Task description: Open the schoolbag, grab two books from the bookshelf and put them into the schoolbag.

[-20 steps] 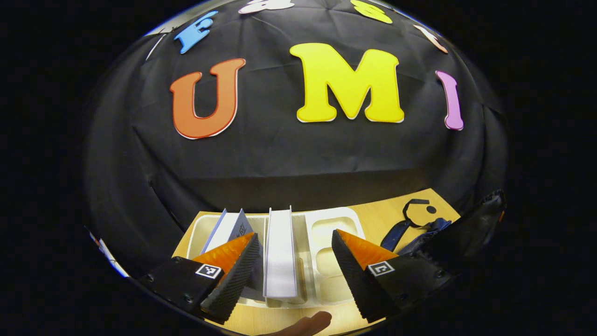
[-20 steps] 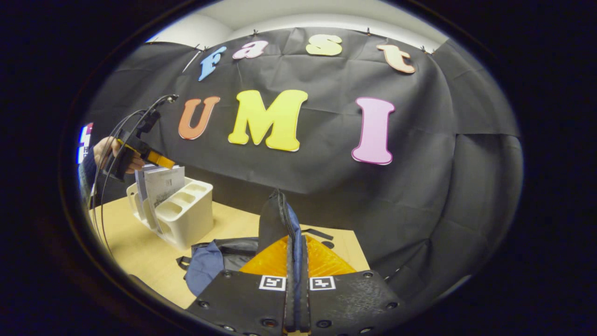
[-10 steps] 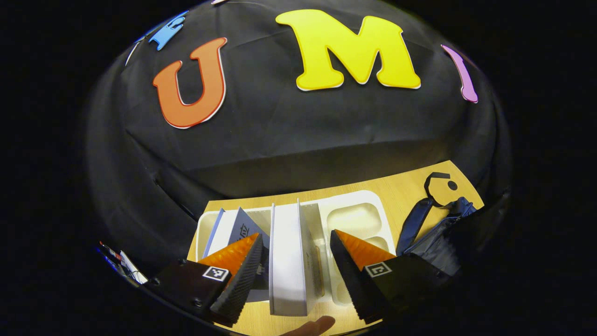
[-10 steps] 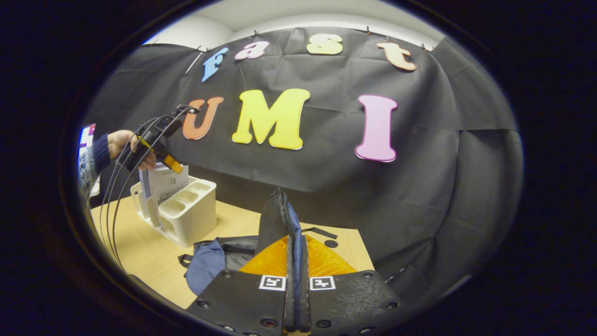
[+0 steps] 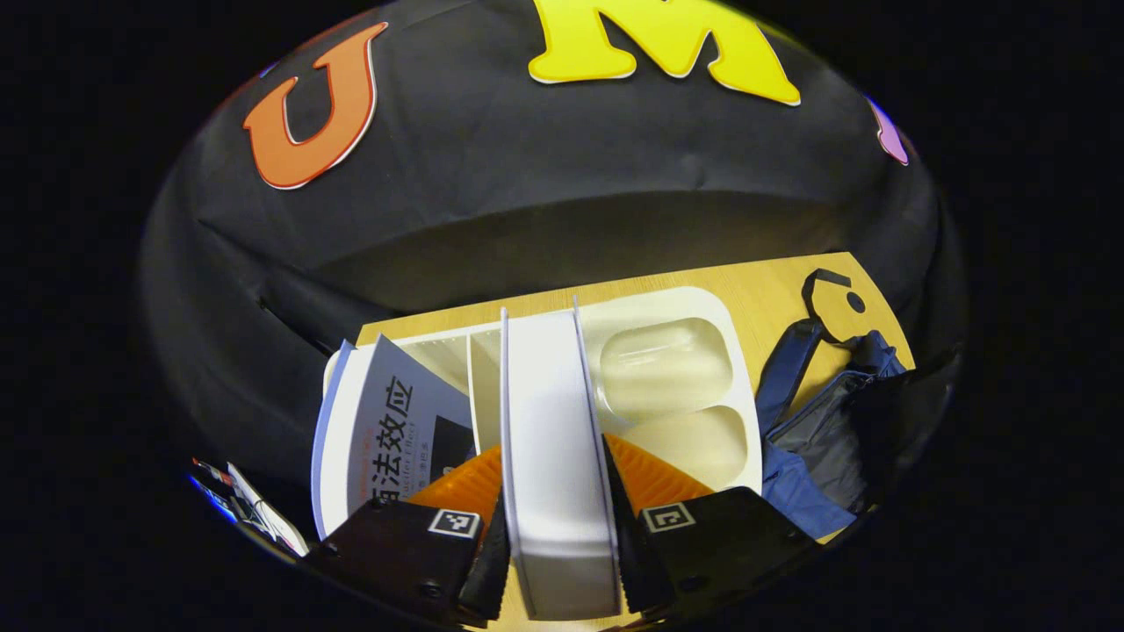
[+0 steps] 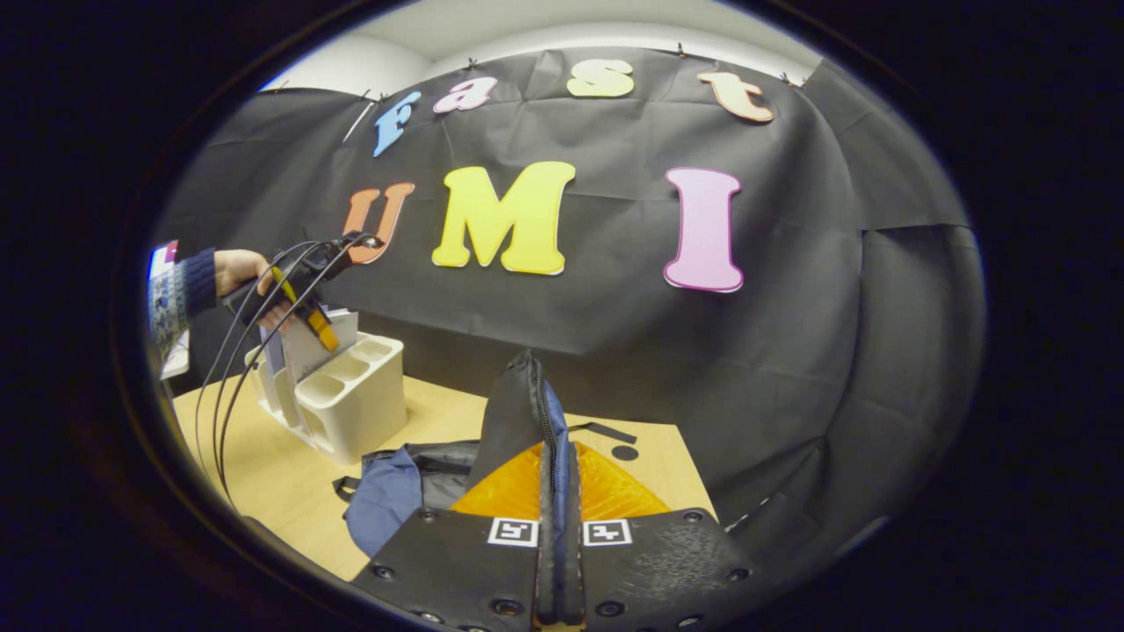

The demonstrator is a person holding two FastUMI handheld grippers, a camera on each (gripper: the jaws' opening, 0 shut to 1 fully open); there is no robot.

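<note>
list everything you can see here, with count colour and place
white book: 1, white, upright in the rack, between the left tongs' fingers
grey book: 1, grey cover, leaning in the rack's left end
rack: 1, cream, on the table
schoolbag: 1, blue and black, on the table beside the rack, its edge pinched up
table: 1, light wood
left tongs: 1, black and orange, closed on the white book
right tongs: 1, black and orange, shut on the schoolbag's edge
hand: 1, dark sleeve, holding the left tongs

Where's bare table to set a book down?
Bare table lies in front of the bookshelf, left of the schoolbag; a smaller patch behind the bag's strap. Crowded between shelf and bag.
</note>
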